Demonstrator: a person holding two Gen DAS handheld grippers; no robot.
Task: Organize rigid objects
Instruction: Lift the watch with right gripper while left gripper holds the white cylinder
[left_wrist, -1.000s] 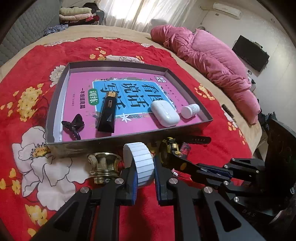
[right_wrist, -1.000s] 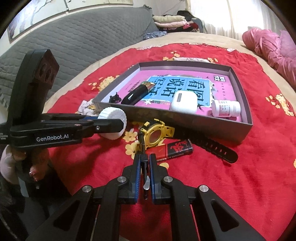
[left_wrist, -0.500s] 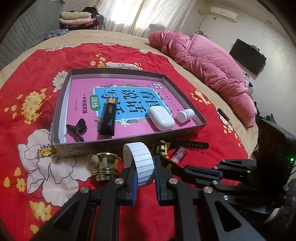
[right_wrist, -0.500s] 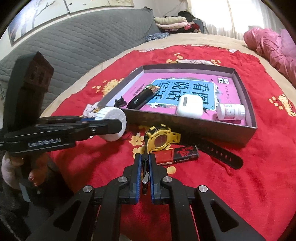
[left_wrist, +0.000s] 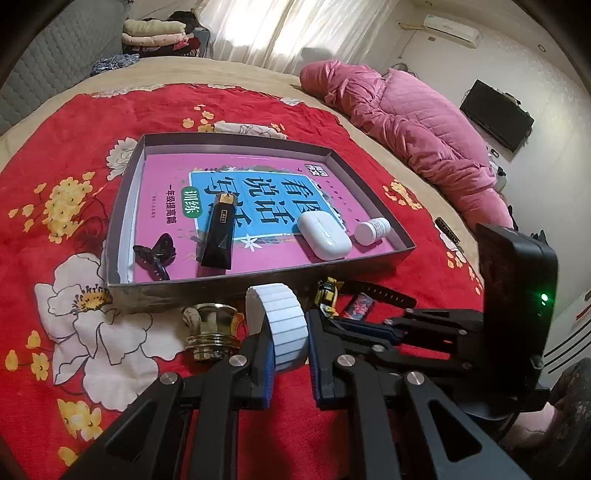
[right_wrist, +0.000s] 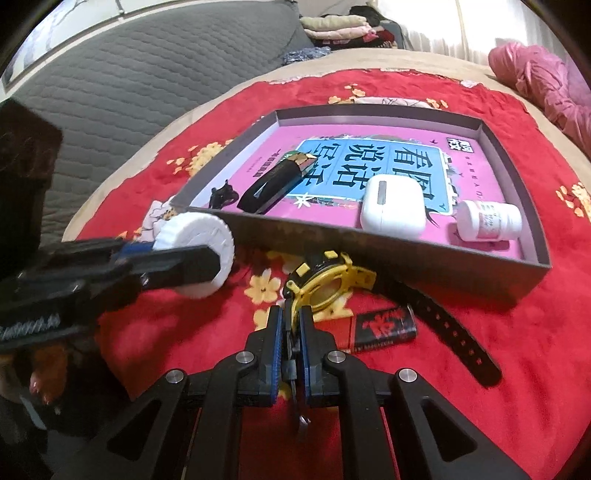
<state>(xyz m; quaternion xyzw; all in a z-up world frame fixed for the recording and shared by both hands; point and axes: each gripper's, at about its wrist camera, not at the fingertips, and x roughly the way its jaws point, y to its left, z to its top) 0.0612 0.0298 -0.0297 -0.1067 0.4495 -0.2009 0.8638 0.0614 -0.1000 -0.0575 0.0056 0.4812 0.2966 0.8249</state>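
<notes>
A red floral bedspread (left_wrist: 66, 332) carries a shallow grey tray (right_wrist: 406, 243) lined with a pink book, just ahead of both grippers. Already inside are a black lighter case (left_wrist: 219, 236), a white earbud case (right_wrist: 393, 206), a small white bottle (right_wrist: 489, 221) and a black hair clip (left_wrist: 153, 254).

Ahead of the tray's near wall, the left gripper (left_wrist: 290, 343) is clamped on a white ribbed cap (left_wrist: 280, 325), held clear of the cloth beside a brass-coloured knob (left_wrist: 212, 332). The right gripper (right_wrist: 291, 325) has just been easing apart slightly, yet a thin black strap end appears pinched between its fingers, with the yellow watch (right_wrist: 325, 284) immediately beyond its tips and a red-and-black lighter (right_wrist: 384, 326) to its right.

The step in hand is judged to be carrying cap and watch into the tray. The cap should be lifted over the near wall before release. The watch grip looks slim; the trailing strap (right_wrist: 454, 328) could snag on the wall, so a higher lift is advised.
</notes>
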